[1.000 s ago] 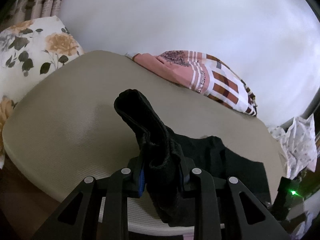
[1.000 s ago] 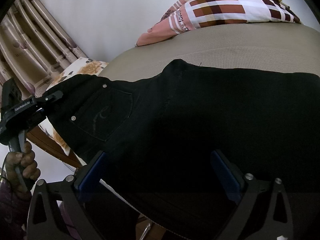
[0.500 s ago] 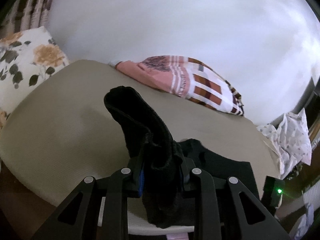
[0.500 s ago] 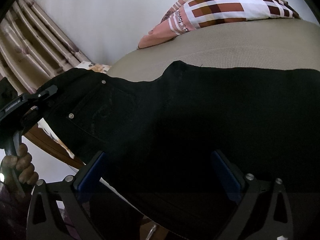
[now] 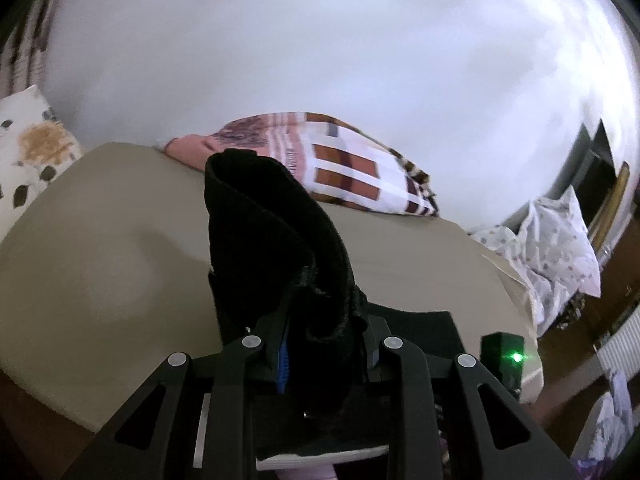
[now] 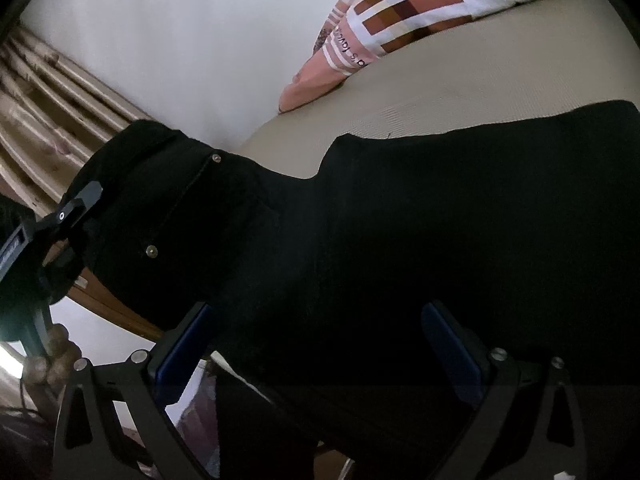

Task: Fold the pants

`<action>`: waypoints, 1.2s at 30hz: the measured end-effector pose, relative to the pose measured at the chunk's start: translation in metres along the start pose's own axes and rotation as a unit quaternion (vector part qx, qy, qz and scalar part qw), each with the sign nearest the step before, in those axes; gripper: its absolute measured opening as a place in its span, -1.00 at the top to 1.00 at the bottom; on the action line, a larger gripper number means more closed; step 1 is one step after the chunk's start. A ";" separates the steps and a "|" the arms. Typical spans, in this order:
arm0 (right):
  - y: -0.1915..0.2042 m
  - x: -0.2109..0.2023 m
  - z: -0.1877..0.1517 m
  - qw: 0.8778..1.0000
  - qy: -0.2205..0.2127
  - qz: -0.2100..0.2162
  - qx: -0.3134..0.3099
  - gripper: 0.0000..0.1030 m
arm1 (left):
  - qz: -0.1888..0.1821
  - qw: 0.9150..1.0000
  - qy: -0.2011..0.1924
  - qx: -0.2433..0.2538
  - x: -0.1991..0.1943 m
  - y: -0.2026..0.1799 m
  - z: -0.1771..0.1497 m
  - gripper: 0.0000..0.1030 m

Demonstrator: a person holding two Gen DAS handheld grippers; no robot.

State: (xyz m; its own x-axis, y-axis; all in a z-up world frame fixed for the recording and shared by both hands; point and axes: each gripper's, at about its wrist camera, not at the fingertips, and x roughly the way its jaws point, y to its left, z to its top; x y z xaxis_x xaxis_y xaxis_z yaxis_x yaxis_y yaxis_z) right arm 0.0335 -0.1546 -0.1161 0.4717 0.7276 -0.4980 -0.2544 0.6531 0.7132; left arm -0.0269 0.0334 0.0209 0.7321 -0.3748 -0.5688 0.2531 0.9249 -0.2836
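Black pants (image 6: 400,240) lie stretched across a beige mattress (image 6: 480,92), their waist end with a riveted back pocket (image 6: 192,208) lifted at the left. My left gripper (image 5: 324,344) is shut on a bunched waist part of the pants (image 5: 276,240), which stands up between its fingers. It also shows in the right wrist view (image 6: 64,216), held by a hand. My right gripper (image 6: 320,340) has its jaws wide apart, low over the pants near the front edge; the cloth covers the gap between the blue pads.
A pink and brown checked pillow (image 5: 340,168) lies at the far edge by the white wall. A floral pillow (image 5: 32,152) is at the left, curtains (image 6: 48,112) beyond it. Crumpled pale cloth (image 5: 556,248) sits off the right side.
My left gripper has lifted the pants' waist higher and tilted upward. The right gripper has moved closer to the pants and stayed open.
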 end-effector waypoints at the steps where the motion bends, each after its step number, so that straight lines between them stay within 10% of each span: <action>1: -0.001 -0.001 0.001 1.000 0.000 0.001 0.002 -0.98 | -0.005 1.000 0.001 0.004 0.001 -0.005 0.000 0.51; 16: -0.043 -0.039 0.015 0.995 -0.023 0.064 0.078 -0.98 | -0.085 0.992 0.054 0.070 0.033 -0.089 -0.016 0.51; 31: -0.096 -0.071 0.027 0.938 -0.055 0.231 0.251 -0.99 | -0.125 0.975 0.121 0.141 0.071 -0.145 -0.054 0.51; 36: -0.101 -0.079 0.035 0.940 -0.047 0.226 0.250 -0.99 | -0.132 0.969 0.138 0.158 0.089 -0.158 -0.068 0.51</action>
State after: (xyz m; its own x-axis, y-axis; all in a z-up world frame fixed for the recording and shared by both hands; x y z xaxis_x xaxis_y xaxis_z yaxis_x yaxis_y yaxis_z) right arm 0.0518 -0.2852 -0.1317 0.4896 0.8699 -0.0596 -0.0294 0.0848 0.9960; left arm -0.0449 -0.1507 -0.0368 0.4290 -0.5634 -0.7060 0.6218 0.7512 -0.2217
